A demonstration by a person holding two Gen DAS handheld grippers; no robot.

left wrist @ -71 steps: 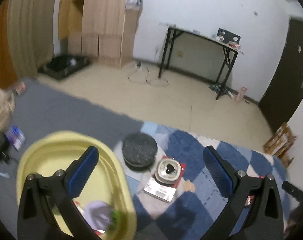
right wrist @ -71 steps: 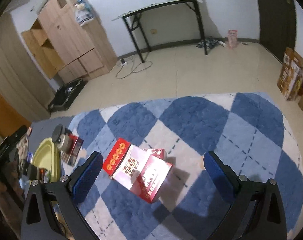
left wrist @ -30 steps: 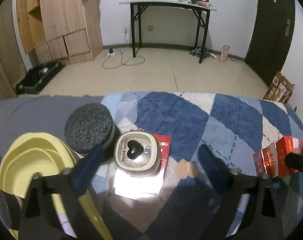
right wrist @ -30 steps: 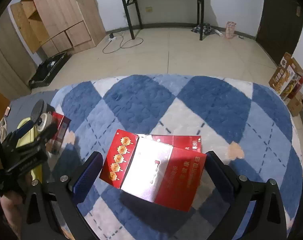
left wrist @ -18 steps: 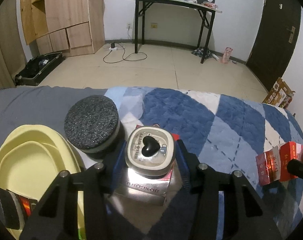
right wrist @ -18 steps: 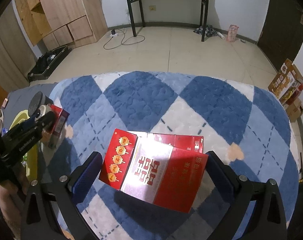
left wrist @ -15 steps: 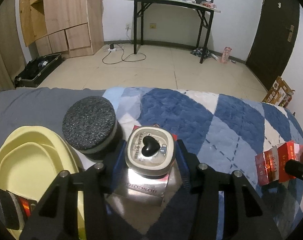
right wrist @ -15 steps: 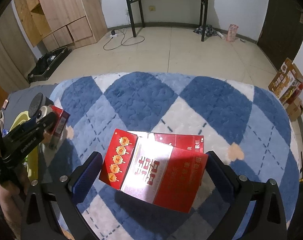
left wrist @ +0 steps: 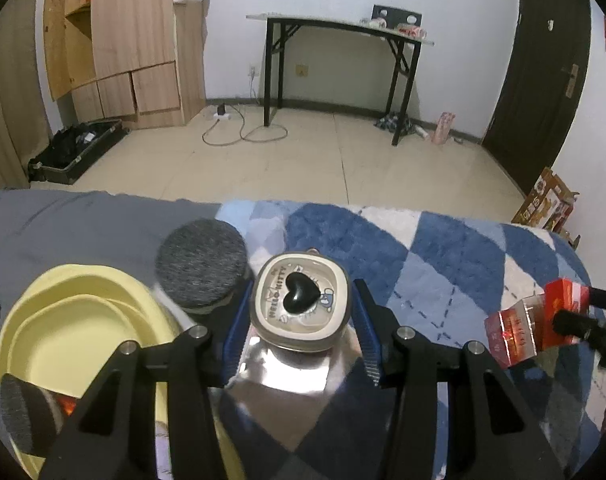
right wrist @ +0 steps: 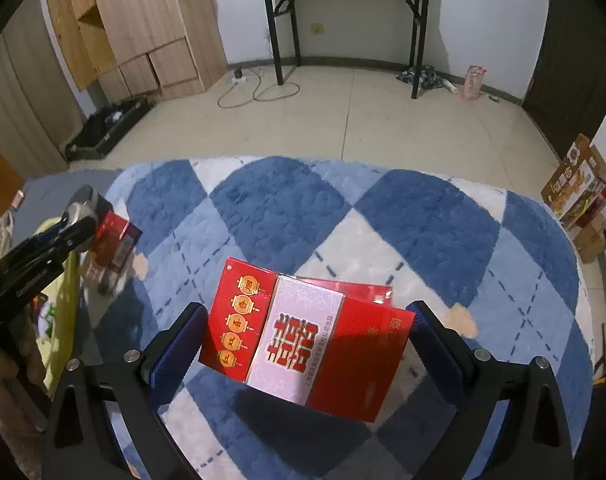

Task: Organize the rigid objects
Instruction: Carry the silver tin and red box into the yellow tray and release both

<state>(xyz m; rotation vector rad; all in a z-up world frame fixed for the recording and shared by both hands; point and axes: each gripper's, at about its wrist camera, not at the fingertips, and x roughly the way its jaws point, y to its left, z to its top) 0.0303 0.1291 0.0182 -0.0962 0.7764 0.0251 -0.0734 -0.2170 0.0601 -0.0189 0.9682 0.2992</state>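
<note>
A cream lidded tin (left wrist: 279, 292) with a black heart knob sits between the blue pads of my left gripper (left wrist: 301, 300), which is shut on it just above a silver and red box (left wrist: 287, 376). The right wrist view shows that gripper (right wrist: 79, 220) at the far left, over the same box (right wrist: 115, 240). My right gripper (right wrist: 307, 312) is shut on a wide red box (right wrist: 303, 332) with gold lanterns, tilted above the rug with a shadow beneath. A second red box (right wrist: 359, 290) lies under it. In the left wrist view the right gripper (left wrist: 575, 320) and its red box (left wrist: 519, 330) are at the right edge.
A yellow basin (left wrist: 63, 320) stands left of the tin, beside a round dark grey foam-topped thing (left wrist: 201, 268). Everything rests on a blue and white checked rug (right wrist: 383, 208). Beyond it lie bare tiled floor, a black table (left wrist: 335, 28), wooden cabinets and cartons (right wrist: 583, 184).
My left gripper's jaws came together on the cream tin, and the tin now sits higher and larger in view. The red box has stayed between the right fingers.
</note>
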